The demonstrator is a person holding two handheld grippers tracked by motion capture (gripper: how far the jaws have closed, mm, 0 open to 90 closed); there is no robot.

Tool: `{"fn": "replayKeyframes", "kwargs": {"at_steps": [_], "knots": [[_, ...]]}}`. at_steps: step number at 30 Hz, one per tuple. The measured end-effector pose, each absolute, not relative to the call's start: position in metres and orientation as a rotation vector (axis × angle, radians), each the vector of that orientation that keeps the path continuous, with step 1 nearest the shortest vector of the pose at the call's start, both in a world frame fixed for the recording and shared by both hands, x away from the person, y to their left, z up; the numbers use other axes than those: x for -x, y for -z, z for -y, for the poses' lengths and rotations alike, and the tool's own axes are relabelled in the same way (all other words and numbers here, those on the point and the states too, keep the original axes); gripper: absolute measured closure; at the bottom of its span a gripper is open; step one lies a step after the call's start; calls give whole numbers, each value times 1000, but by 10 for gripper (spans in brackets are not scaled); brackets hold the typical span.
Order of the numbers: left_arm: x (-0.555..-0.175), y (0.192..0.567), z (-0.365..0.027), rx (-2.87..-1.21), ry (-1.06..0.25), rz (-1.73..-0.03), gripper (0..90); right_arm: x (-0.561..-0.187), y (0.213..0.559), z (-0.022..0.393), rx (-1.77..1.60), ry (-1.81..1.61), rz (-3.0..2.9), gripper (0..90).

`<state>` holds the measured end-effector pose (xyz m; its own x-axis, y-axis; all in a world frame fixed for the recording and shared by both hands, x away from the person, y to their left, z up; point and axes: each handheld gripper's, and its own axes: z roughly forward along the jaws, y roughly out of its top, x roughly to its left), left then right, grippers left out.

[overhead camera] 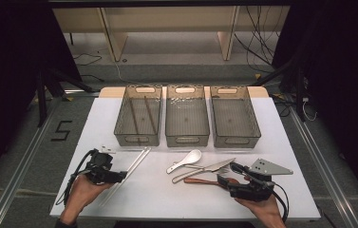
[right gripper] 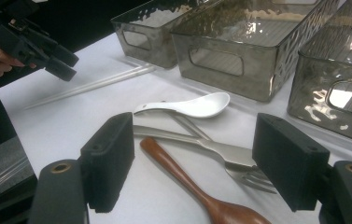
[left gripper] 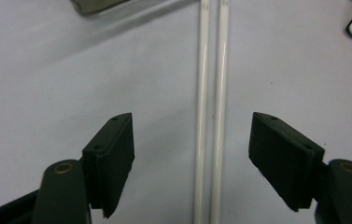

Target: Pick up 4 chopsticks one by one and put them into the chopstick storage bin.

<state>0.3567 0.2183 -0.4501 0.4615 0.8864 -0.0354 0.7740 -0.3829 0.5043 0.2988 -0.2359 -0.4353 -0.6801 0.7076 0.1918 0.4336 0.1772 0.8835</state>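
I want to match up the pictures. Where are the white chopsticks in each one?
High view: the white chopsticks lie left of centre, slanting from the left gripper toward the left bin.
Left gripper view: they run straight up the middle, between the open jaws.
Right gripper view: upper left, past the white spoon.
Shared landmark: the left bin's corner.

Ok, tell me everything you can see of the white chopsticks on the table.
The white chopsticks are a pair of long, thin, glossy sticks, plastic by the look. They lie flat on the white table, side by side and nearly touching, in front of the left bin. The left gripper hangs over them with its jaws either side of the pair; the pads do not touch them. Nothing else rests on them.
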Motion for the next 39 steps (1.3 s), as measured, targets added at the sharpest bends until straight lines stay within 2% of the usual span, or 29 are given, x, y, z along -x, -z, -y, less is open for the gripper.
{"fn": "replayKeyframes", "kwargs": {"at_steps": [9, 18, 30, 39], "knots": [[-364, 451, -209, -2415, -337, -1376, 457, -299, 435, 235, -1099, -1514, -2202, 302], [-374, 457, -203, -2494, -271, -1378, 603, -300, 435, 235, -1101, -1518, -2201, 303], [-382, 463, -198, -2530, -189, -1378, 712, -300, 435, 235, -1101, -1519, -2206, 308], [-385, 463, -197, -2536, -147, -1377, 826, -300, 435, 234, -1097, -1518, -2213, 315]]}}
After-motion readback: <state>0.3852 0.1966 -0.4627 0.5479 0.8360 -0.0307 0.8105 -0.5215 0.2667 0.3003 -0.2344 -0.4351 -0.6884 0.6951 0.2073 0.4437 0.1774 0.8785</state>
